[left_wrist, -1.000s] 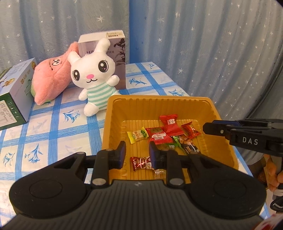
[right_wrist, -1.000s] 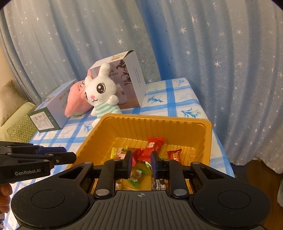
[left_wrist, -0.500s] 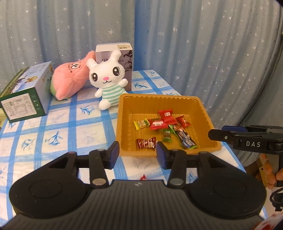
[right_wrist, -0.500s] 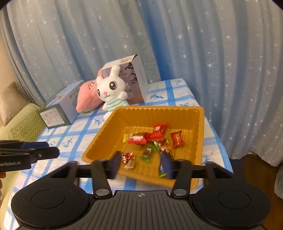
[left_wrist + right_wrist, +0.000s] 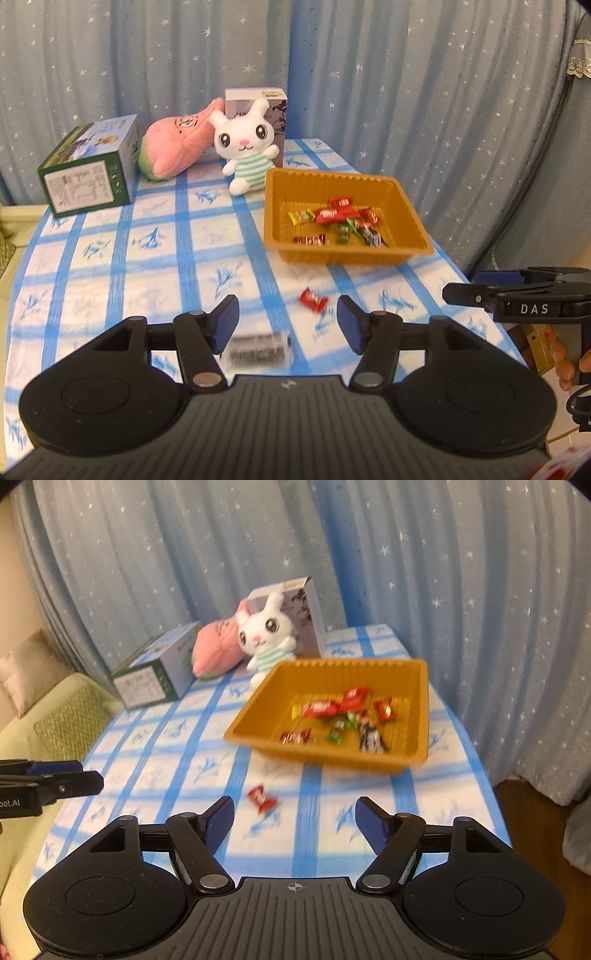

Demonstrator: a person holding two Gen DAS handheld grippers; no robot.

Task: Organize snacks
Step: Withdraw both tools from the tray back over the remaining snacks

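On the checked surface [image 5: 192, 258], just short of the near wall of the orange tray [image 5: 413, 225], lies one red-wrapped candy [image 5: 313, 300], apart from everything else. Its long axis runs slantwise across the cloth: in the left wrist view one twisted end points up and left, the other down and right toward the near edge. The rest of the snacks [image 5: 338, 221], red, yellow, green and dark wrappers, sit loose in the tray's floor, most with their long sides roughly across the tray.

A second ago both cameras looked down into the tray from close by; now both have drawn well back and a little up, so the tray looks small and the stray candy has come into sight on the cloth before it. The left gripper [image 5: 287, 325] and the right gripper [image 5: 294, 821], narrow then, are opening now, their fingers already wide, with nothing between them. I judge that a drop into the tray is done and that the lone candy is the likely next piece to collect.

A blurred printed packet [image 5: 258, 349] lies near the left fingers. Further out stand a white rabbit plush [image 5: 246, 147], a pink plush [image 5: 173, 147], a green box [image 5: 88, 171], a pale carton [image 5: 255, 98] and the starred curtain [image 5: 406, 92].
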